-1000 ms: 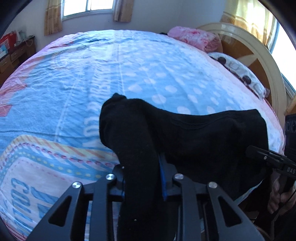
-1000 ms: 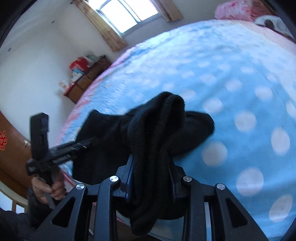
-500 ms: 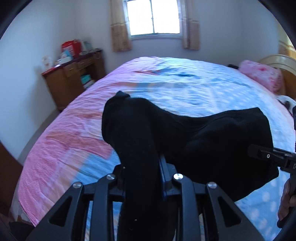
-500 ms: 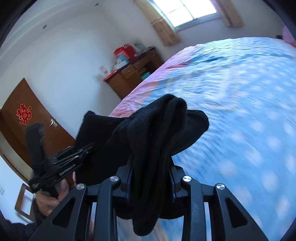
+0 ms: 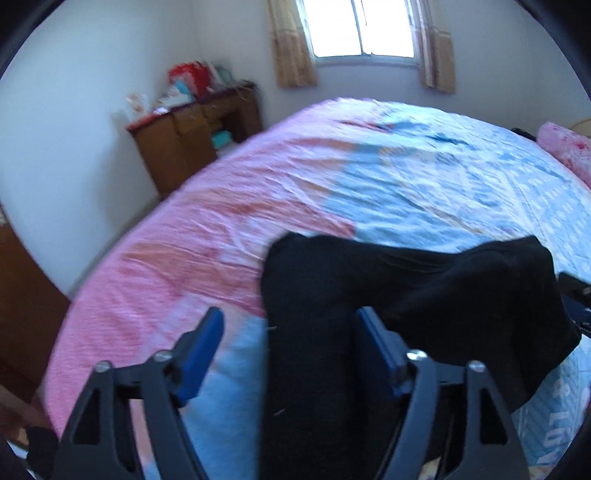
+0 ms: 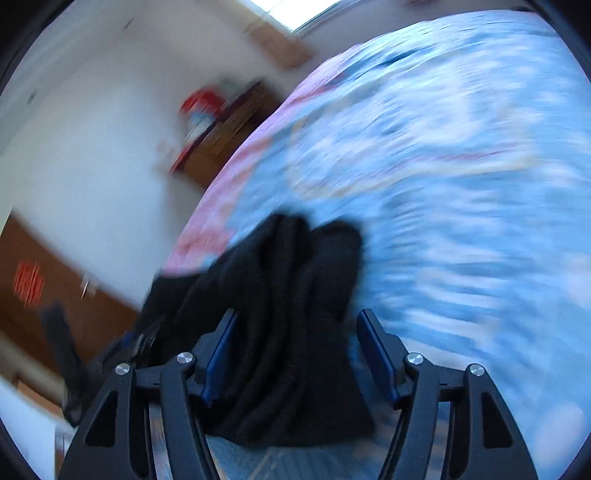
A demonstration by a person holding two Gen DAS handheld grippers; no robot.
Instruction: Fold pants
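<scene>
Both the left gripper and right gripper have just been opening, releasing the bunched black knit pants onto the pink-and-blue bedspread; smoothing still looks needed.

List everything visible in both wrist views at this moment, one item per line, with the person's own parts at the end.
pants: one, black, bunched on the near part of the bed, lying between the jaws of both grippers
bed cover: one, pink and light blue with print, over the whole bed
pillow: one, pink, far right of the bed
desk: one, brown wood, against the left wall
clutter on the desk: several items, red and white, too blurred to name
window: one, bright, far wall
curtains: two, tan, either side of the window
door: one, brown with a red sign, left
left gripper: one, black with blue pads, jaws just opened, pants loose between them
right gripper: one, black with blue pads, jaws just opened
</scene>
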